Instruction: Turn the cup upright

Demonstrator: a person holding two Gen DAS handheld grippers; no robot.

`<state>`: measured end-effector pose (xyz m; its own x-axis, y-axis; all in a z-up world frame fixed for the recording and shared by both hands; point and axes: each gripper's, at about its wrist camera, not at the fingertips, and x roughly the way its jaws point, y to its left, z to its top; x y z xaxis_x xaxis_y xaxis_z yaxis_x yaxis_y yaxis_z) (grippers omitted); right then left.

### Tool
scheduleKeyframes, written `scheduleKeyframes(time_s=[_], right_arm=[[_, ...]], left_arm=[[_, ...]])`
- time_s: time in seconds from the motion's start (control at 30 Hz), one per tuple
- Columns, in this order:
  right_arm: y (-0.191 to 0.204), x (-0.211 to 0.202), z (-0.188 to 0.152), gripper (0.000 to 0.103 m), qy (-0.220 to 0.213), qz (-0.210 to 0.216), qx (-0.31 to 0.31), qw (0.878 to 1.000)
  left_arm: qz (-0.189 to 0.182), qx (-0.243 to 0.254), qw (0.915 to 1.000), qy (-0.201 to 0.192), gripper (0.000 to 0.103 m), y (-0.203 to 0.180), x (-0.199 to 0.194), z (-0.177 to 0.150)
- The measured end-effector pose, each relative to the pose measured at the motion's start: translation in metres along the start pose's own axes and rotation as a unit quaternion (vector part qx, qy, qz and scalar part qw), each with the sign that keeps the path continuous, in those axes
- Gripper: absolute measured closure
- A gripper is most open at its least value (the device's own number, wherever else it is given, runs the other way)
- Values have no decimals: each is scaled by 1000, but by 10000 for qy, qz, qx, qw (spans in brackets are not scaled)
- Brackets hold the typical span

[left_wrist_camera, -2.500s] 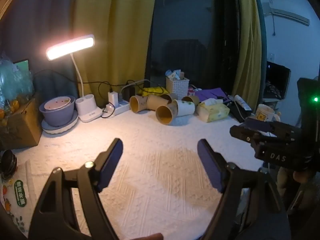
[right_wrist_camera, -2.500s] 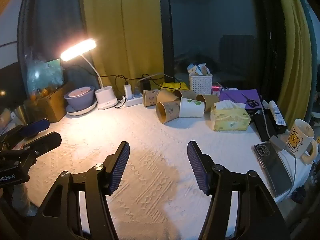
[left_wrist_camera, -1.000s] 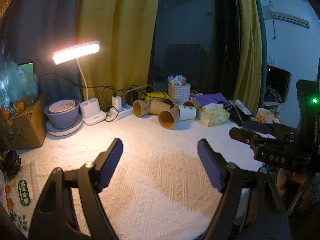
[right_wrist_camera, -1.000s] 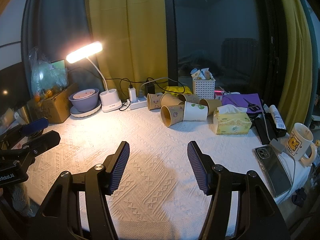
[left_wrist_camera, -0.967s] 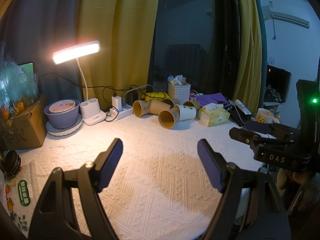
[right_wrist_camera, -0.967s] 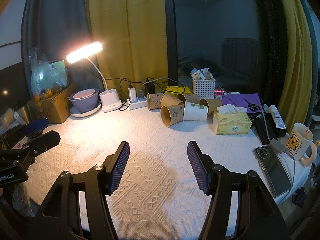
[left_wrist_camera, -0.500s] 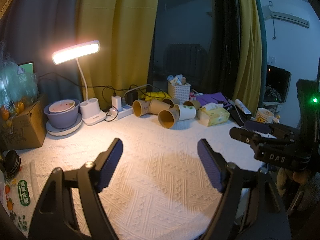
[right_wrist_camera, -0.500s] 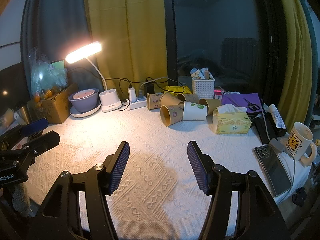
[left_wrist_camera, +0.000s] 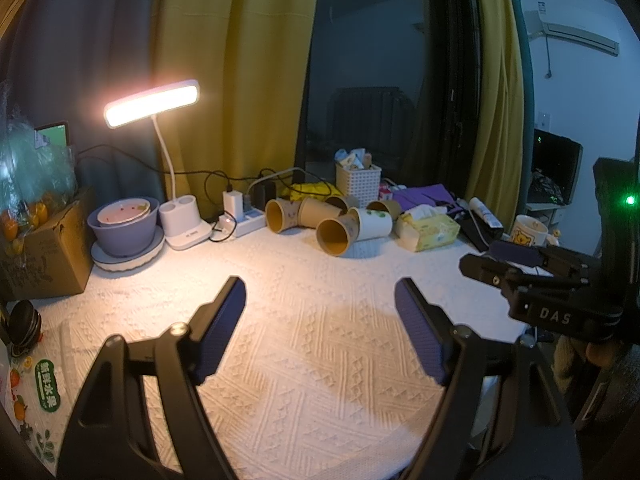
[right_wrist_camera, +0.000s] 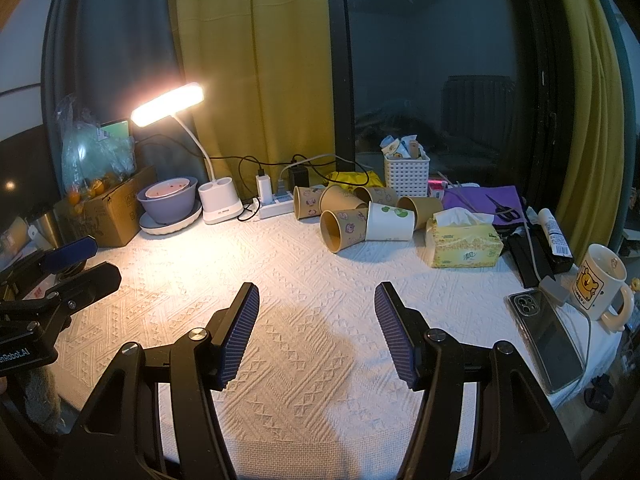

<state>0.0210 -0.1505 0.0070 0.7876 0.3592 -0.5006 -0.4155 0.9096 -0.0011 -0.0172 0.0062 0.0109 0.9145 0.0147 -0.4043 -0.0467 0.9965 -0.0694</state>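
Note:
Several paper cups lie on their sides in a cluster at the back of the table. The nearest brown cup has its mouth towards me, with a white cup right beside it. My left gripper is open and empty, held above the white cloth well short of the cups. My right gripper is open and empty, also well short of them. Each gripper shows at the edge of the other's view: the right gripper and the left gripper.
A lit desk lamp, purple bowls and a cardboard box stand at the back left. A tissue box, white basket, phone and bear mug are on the right. A power strip lies behind the cups.
Both views have risen and pulled back slightly since 2.5 s ago, so the cups look a little farther. Over the last second almost nothing has moved. Both grippers stay open.

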Motion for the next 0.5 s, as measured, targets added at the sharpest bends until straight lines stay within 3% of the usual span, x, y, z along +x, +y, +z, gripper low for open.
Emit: scheduleKeyframes(time_s=[0.5], right_arm=[[-2, 1, -3, 40, 24, 7, 15, 10000]], left_arm=[[-25, 11, 10000, 44, 25, -1, 3, -2]])
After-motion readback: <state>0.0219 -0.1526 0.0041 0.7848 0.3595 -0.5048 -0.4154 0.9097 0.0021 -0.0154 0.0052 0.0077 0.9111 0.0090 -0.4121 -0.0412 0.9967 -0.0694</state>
